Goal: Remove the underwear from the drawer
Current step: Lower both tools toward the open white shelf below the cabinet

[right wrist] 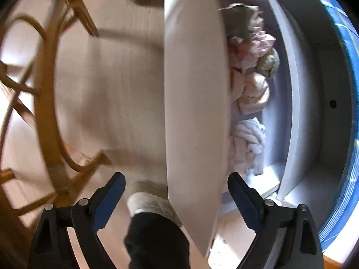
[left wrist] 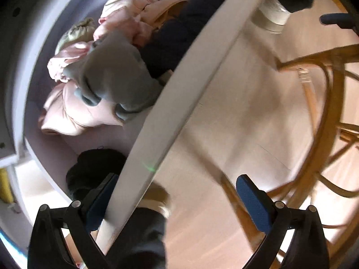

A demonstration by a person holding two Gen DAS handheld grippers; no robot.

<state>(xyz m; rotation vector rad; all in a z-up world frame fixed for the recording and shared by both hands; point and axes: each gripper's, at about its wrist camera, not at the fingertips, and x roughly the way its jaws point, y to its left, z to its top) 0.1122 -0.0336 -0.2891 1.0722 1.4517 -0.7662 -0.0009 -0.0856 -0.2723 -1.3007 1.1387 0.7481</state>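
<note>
White drawer front panel [left wrist: 170, 103] is the landmark; it runs diagonally through the left wrist view and nearly upright through the right wrist view [right wrist: 195, 112]. Drawer [left wrist: 29, 67] stands pulled open, interior pale lilac-grey.

Pale wood floor [left wrist: 235, 134] lies on the outer side of the front panel. Rattan chair [left wrist: 325, 116] stands on that floor, well apart from the panel. Person's feet in light socks [left wrist: 269, 15] with dark trouser cuffs show on the floor close to the panel.

Underwear, all inside the drawer behind the front panel:
- grey garment [left wrist: 112, 76], lying on top of the heap, just behind the panel;
- pink satin pieces [left wrist: 74, 114], under and beside the grey one;
- dark garment [left wrist: 179, 33], against the panel;
- black bundle [left wrist: 94, 170], apart from the heap, nearest the left gripper;
- white bundle [right wrist: 249, 145], seen only in the right wrist view, just behind the panel;
- small olive bundle [left wrist: 78, 31], at the far edge of the heap from the panel.

Left gripper [left wrist: 177, 190]: jaws released, spread wide, straddling the top edge of the front panel, one finger over the drawer, one over the floor. Nothing gripped.

Right gripper [right wrist: 176, 190]: jaws released, wide, also astride the panel edge, empty. No contact with any garment visible.
</note>
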